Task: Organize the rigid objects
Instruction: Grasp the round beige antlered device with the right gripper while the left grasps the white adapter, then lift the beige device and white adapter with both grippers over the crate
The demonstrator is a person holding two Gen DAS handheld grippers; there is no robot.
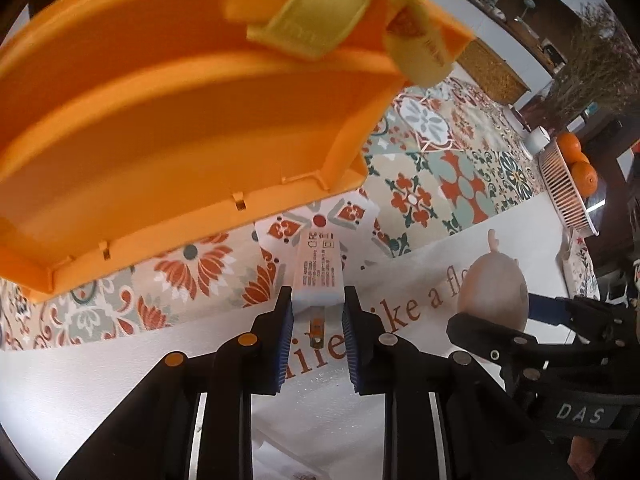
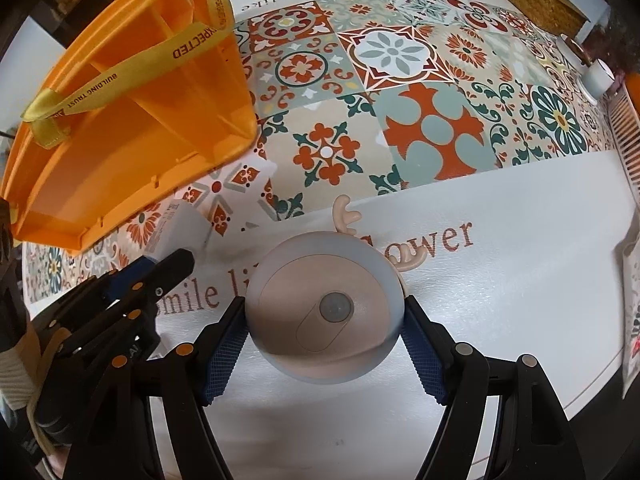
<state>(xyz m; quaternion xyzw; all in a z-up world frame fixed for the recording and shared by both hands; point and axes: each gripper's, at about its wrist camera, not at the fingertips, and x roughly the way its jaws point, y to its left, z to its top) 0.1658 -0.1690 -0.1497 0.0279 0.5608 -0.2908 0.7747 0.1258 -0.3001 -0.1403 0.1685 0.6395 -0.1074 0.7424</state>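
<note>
My left gripper (image 1: 318, 300) is shut on a white power adapter (image 1: 318, 276) and holds it above the tablecloth, just below the orange plastic bin (image 1: 180, 120). The bin has a yellow ribbon handle (image 1: 320, 12). My right gripper (image 2: 324, 320) is shut on a round beige deer-shaped night light (image 2: 320, 316) with antlers (image 2: 346, 214). In the right wrist view the orange bin (image 2: 132, 112) stands at the upper left, with the left gripper (image 2: 160, 268) and the adapter (image 2: 176, 228) below it. The night light (image 1: 492, 292) and right gripper also show at the right of the left wrist view.
A patterned tile cloth (image 2: 400, 100) covers the table, with a white band bearing red lettering (image 2: 440, 240) near me. A white slatted tray of oranges (image 1: 576, 168) and a small white cup (image 2: 598, 78) sit at the far right. A woven box (image 1: 492, 68) stands behind.
</note>
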